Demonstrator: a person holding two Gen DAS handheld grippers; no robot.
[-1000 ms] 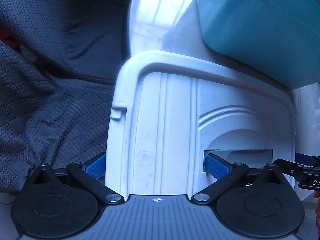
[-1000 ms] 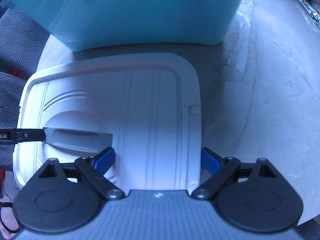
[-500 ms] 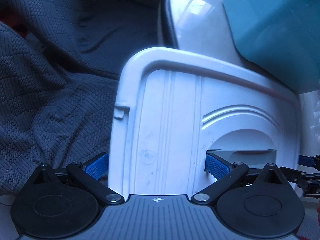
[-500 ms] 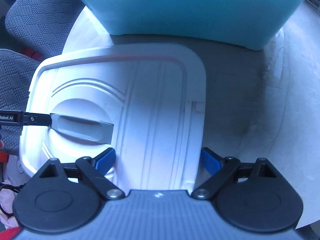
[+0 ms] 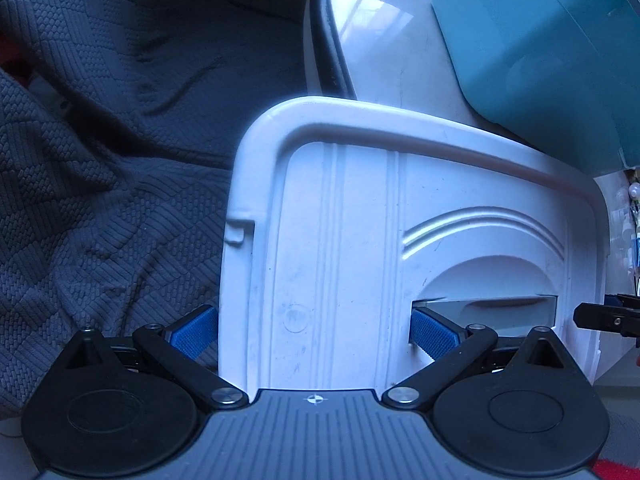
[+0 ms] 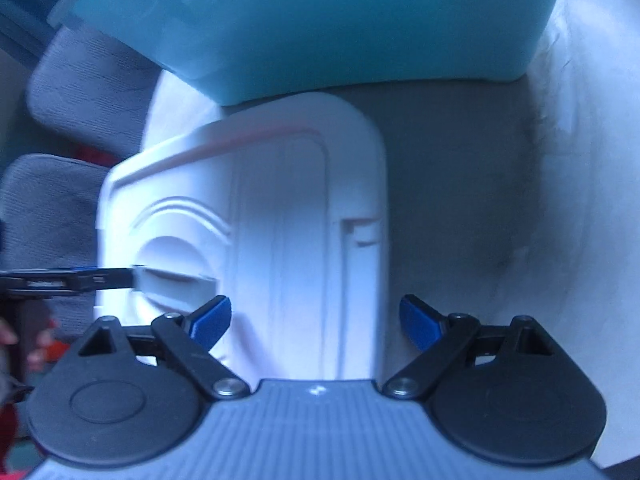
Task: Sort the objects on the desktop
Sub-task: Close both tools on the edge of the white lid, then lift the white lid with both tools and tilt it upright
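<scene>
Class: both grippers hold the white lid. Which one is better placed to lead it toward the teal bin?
Probably right. From the right gripper the teal bin sits straight ahead past the white lid; from the left gripper it lies off to the side.

My left gripper [image 5: 314, 330] and right gripper [image 6: 316, 322] each straddle one side of the lid [image 5: 360, 264]. The bin [image 6: 320, 20] stands on the desk [image 6: 500, 200] beyond the lid's far edge. Left of the desk lies a blanket [image 5: 112, 160].
</scene>
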